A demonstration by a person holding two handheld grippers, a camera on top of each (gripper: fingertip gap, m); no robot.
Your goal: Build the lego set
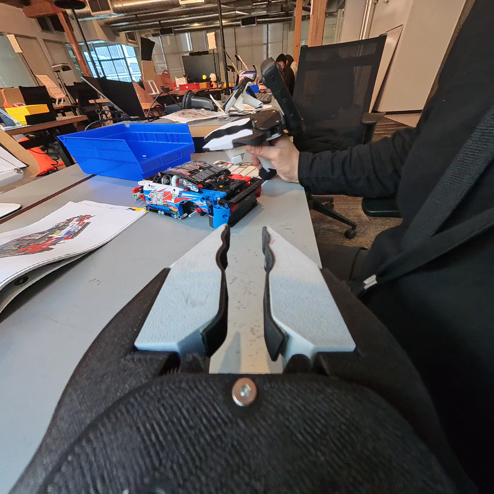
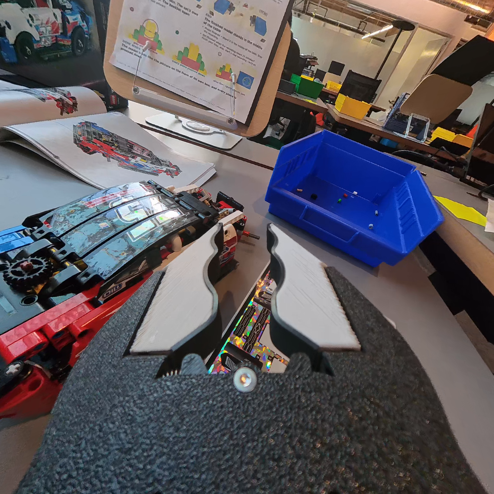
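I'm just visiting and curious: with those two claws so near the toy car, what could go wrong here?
Two guesses:
1. The right claw hovers open right beside the car; a careless swing might knock loose the pins sticking out of its side.
2. The few spare pieces in the blue bin are tiny, so they could slip from the claw's wide fingers.

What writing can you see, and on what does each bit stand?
I will not quote writing; these bear it:
Blue, red and black lego car: side and roof decals.
White paper sheet on wooden stand: printed lines.
Shiny holographic sticker sheet: tiny marks.
Open white instruction booklet: none legible.
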